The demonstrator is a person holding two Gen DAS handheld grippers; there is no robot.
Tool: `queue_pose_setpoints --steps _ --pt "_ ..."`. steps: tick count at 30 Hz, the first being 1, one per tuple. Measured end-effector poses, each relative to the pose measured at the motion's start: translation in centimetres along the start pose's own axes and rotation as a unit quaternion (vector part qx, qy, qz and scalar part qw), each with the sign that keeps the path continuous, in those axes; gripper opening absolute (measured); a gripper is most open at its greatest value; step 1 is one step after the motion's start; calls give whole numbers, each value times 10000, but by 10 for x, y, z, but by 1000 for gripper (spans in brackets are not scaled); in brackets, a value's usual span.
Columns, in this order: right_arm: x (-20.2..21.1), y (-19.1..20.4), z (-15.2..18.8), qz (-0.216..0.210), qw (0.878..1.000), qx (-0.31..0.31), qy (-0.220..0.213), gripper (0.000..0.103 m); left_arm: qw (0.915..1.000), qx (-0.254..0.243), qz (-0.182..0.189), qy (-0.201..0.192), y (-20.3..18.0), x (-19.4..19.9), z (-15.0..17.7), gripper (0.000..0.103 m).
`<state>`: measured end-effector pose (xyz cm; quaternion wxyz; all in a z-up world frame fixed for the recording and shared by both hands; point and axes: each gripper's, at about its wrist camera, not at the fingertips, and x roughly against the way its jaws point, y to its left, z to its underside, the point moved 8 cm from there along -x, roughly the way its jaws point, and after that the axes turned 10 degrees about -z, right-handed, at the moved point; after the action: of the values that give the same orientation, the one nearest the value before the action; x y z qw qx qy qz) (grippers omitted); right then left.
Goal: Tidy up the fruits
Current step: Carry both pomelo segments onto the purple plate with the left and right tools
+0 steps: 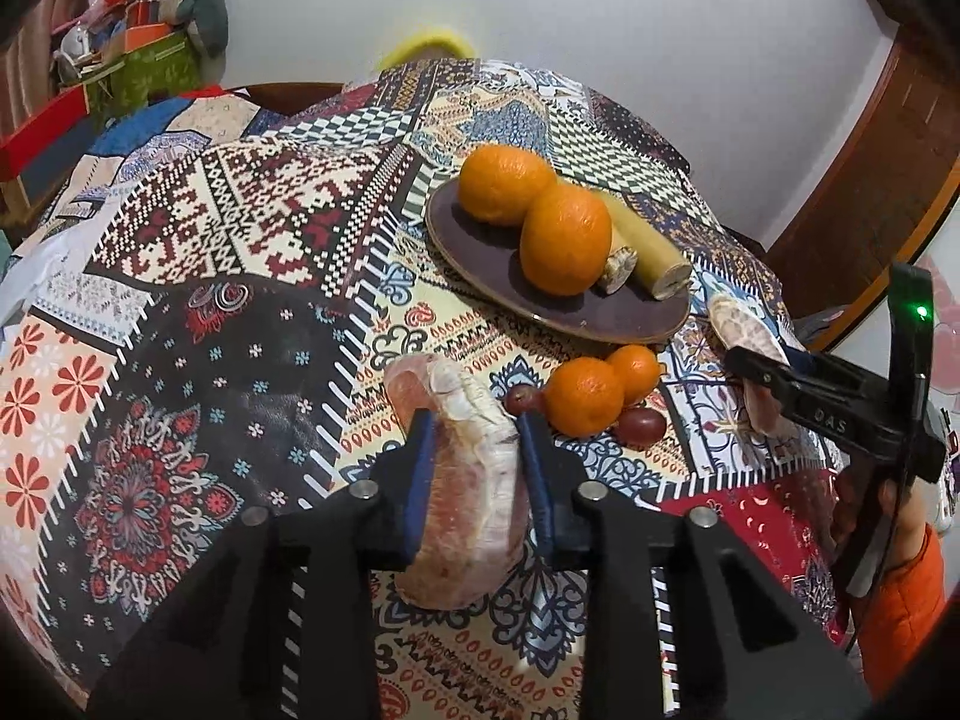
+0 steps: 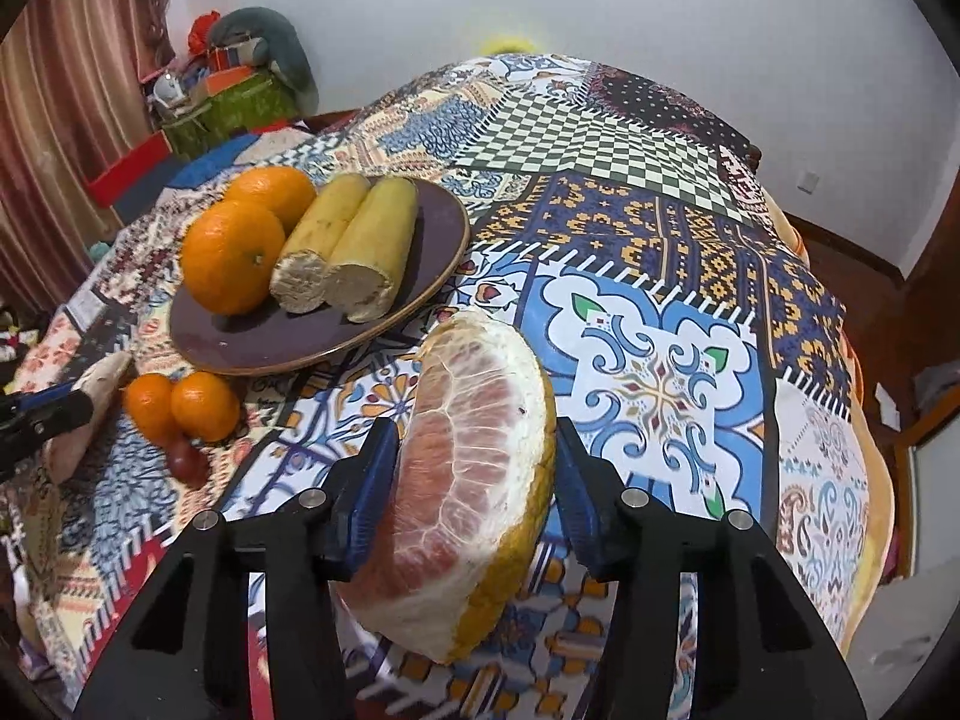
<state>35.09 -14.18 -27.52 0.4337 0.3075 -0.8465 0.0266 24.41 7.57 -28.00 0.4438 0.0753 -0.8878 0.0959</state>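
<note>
Right now I have a piece of pomelo in each hand. My left gripper (image 1: 471, 468) is closed on a peeled pomelo segment (image 1: 462, 480), its blue pads pressing the two broad flanks, so the wedge stands on edge between them instead of lying flat. Its long axis runs away from me along the fingers, the far tip aimed toward the small tangerines (image 1: 600, 387) and red grapes (image 1: 642, 423) lying loose on the patterned tablecloth (image 1: 240, 240). My right gripper (image 2: 477, 480) is closed the same way on a bigger pomelo wedge (image 2: 474, 480) that has its yellow rind down the right side and the pink flesh facing left — the pads sit on flesh and rind, which I judge gives a firmer hold than the membrane alone. That wedge also points forward and up, its narrow end toward the brown plate (image 2: 432, 276).

Both pieces hang above the cloth, not on it. The plate already carries two oranges (image 2: 234, 255) and two cut pieces of banana (image 2: 348, 252), with the bare part on my near side, so I take it the pomelo belongs there. The tangerines and grapes sit just beside the plate's near rim, not yet gathered.
</note>
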Motion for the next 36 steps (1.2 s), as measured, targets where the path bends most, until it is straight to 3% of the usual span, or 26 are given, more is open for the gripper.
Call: queue_pose_setpoints --steps 13,20,36 --pt "42 23 -23 -306 9975 87 -624 47 9995 -107 -28 -303 -3 29 -9 19" --pt "56 38 -43 -430 9946 231 -915 47 9983 -175 -9 -561 -11 39 -32 19" --pt "41 48 -79 -682 9907 252 -1146 47 9951 -265 86 -945 -31 22 -95 19"
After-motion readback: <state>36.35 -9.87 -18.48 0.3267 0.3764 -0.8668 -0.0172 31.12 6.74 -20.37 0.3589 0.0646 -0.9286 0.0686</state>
